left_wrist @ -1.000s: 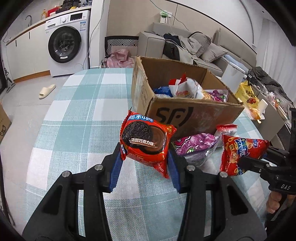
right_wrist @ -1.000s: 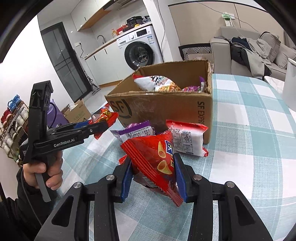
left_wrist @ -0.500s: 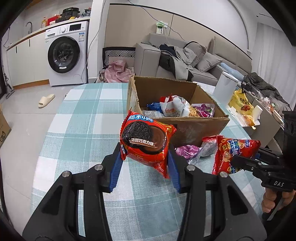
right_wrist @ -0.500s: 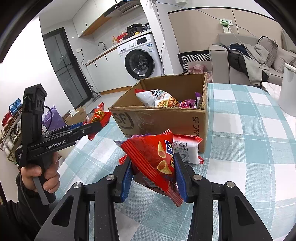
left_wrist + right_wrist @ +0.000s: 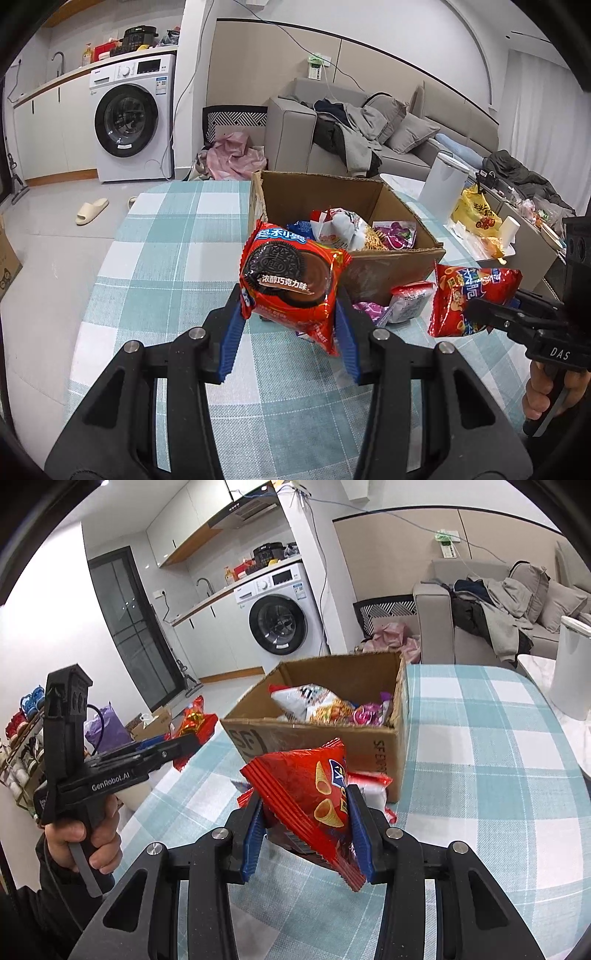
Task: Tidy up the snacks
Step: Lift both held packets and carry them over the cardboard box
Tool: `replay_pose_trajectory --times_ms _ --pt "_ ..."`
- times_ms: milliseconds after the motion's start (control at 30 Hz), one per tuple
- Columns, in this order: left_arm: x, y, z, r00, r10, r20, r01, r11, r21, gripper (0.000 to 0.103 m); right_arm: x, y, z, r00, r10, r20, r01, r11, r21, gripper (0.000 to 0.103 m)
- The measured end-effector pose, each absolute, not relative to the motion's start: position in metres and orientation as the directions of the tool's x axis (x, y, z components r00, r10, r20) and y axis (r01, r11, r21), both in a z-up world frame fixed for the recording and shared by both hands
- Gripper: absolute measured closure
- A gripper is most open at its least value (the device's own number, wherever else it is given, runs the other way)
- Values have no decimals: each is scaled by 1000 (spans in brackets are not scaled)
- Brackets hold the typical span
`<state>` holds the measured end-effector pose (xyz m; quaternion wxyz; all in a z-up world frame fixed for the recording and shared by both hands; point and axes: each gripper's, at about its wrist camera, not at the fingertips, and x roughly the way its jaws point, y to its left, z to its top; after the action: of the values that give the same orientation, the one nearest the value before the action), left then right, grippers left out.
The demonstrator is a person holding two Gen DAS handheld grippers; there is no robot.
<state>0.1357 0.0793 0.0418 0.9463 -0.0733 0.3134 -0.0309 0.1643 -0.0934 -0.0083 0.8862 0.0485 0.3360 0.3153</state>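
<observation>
Both grippers (raised, level) clamp snacks: left gripper [image 5: 290, 325] Oreo pack [image 5: 291, 278], right gripper [image 5: 308, 834] chip bag [image 5: 314, 797].

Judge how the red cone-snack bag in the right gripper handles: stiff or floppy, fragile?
Probably light and puffy: the red cone-snack bag bulges between the right gripper pads. Glossy film may slip. The cones pictured likely crush under a hard squeeze.

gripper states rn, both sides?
Left gripper: closed on the red Oreo pack, held above the table.
Right gripper: closed on the red corn-cone chips bag, also lifted.
</observation>
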Motion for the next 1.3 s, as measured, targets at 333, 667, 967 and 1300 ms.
replay_pose_trajectory --times_ms 333,667,967,1300 --pt "139 69 53 815 -112 -568 26 987 -158 61 168 -98 11 613 584 -531 -521 805 284 61" --pt "156 62 68 825 -114 -554 39 989 -145 61 177 -94 31 653 569 -501 -505 819 272 61" --pt "176 62 76 828 -104 -551 31 990 -140 61 192 -94 41 675 557 -484 -483 829 281 61" --pt "203 59 70 820 -101 -563 31 991 -132 61 214 -92 41 682 543 -490 -458 839 292 61"
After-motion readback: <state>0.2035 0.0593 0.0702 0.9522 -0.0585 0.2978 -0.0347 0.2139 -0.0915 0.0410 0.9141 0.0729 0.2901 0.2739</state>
